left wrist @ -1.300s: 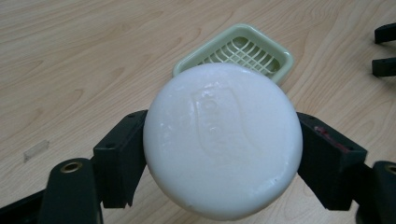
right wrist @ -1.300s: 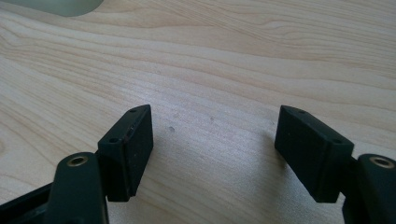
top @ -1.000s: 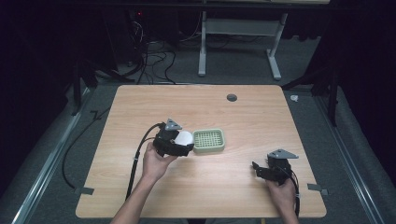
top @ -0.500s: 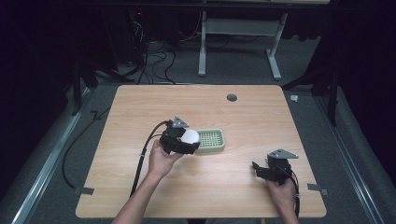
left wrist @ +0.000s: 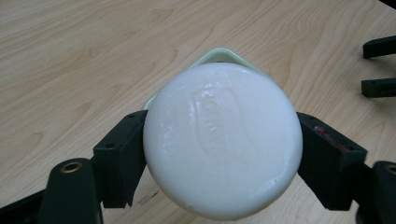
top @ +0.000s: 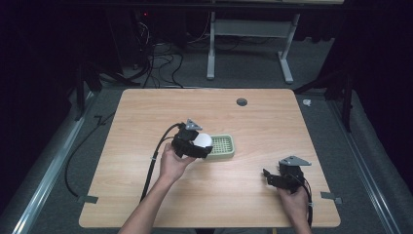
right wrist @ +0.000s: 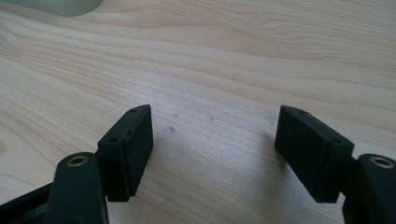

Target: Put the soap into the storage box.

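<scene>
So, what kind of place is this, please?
Probably a lab or recording workspace: a bare wooden table in a dark room, loose cables on the carpet behind, and another table's metal legs.

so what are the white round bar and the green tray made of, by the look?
White round bar: likely soap, a waxy, slightly glossy surface with an embossed stamp. Green tray: probably moulded plastic, pale matte green with a slotted grid base; looks like a soap dish.
</scene>
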The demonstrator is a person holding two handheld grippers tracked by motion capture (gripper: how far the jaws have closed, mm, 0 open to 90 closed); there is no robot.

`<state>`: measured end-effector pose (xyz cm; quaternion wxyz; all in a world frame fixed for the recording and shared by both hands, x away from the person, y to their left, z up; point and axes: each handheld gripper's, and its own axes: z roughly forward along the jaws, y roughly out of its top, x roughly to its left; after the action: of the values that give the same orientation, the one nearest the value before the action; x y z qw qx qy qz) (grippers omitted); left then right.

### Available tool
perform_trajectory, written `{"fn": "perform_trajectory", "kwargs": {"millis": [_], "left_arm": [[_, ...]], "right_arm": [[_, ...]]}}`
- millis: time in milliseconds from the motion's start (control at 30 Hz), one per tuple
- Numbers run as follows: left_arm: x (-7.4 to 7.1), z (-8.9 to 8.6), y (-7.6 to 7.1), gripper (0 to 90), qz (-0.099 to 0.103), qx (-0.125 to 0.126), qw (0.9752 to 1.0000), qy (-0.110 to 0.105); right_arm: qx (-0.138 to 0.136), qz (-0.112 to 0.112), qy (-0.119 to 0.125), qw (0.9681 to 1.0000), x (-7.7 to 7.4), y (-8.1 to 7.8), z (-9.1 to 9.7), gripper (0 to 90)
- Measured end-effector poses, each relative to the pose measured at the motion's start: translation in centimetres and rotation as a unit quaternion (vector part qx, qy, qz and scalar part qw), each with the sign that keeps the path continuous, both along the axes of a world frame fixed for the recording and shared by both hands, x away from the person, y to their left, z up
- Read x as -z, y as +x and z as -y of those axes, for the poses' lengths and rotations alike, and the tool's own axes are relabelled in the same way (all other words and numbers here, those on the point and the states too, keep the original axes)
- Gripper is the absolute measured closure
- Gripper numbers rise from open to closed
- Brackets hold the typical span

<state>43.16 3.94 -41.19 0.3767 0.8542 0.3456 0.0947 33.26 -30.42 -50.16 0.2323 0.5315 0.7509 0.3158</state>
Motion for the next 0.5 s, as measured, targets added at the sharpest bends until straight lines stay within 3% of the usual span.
{"fn": "perform_trajectory", "kwargs": {"millis": [233, 500], "left_arm": [[0.2, 1.2, 0.7, 24.7, -0.002, -0.002, 1.0000, -0.004], [0.8, 2.8, 1.3, 24.7, -0.002, -0.001, 0.9999, 0.011]], "right_arm": [[0.000, 0.000, 0.000, 1.0000, 0.0, 0.0, 0.0, 28.7], [0.000, 0.000, 0.000, 1.0000, 0.0, 0.0, 0.0, 28.7]]}}
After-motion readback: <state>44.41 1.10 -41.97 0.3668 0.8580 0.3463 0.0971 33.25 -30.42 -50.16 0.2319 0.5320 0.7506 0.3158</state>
